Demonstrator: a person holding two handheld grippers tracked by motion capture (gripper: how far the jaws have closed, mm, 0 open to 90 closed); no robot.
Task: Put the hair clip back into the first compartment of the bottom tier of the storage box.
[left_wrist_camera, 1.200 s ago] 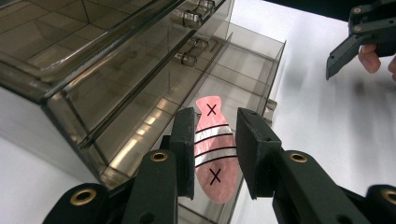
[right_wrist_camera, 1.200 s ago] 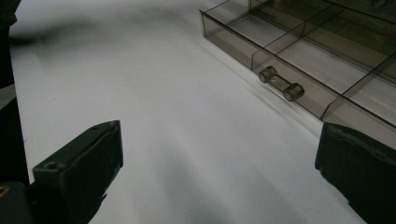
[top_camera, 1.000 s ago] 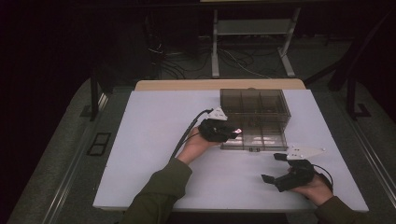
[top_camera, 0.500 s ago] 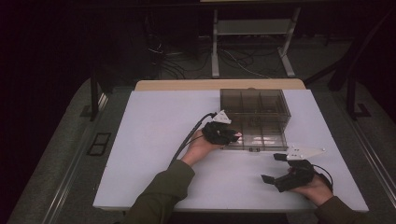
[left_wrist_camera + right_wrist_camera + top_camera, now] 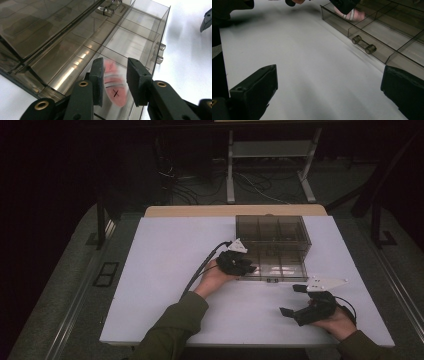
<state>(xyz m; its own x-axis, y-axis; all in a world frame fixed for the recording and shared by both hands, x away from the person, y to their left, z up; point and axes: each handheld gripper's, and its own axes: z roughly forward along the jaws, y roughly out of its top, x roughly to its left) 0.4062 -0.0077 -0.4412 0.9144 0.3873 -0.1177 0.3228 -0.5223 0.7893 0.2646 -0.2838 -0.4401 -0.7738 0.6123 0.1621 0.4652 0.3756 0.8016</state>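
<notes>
A smoky clear organizer box [image 5: 280,245] with its lid up stands at the back right of the white table [image 5: 165,270]. My left gripper [image 5: 252,268] reaches over its front left compartment. In the left gripper view a pink piece marked with a black X [image 5: 115,87] lies between the jaws [image 5: 115,67], blurred while the pads stay sharp. The jaws have just been opening and the pads do not press on it. The right gripper view shows that pink piece [image 5: 353,15] at the compartment's edge under the left gripper [image 5: 342,5]. My right gripper [image 5: 292,299] rests wide open and empty near the front right.
The box's front wall carries small clear latches [image 5: 363,45]. Bare white tabletop [image 5: 307,65] stretches between the right gripper's jaws and the box. A cable [image 5: 200,270] trails from the left gripper toward the person. Dark floor and metal frame legs [image 5: 230,170] lie beyond the table.
The left gripper has shifted slightly toward the box's front left corner. The pink glint seen by its jaws a second ago is now hidden from above. The right hand has kept still.
</notes>
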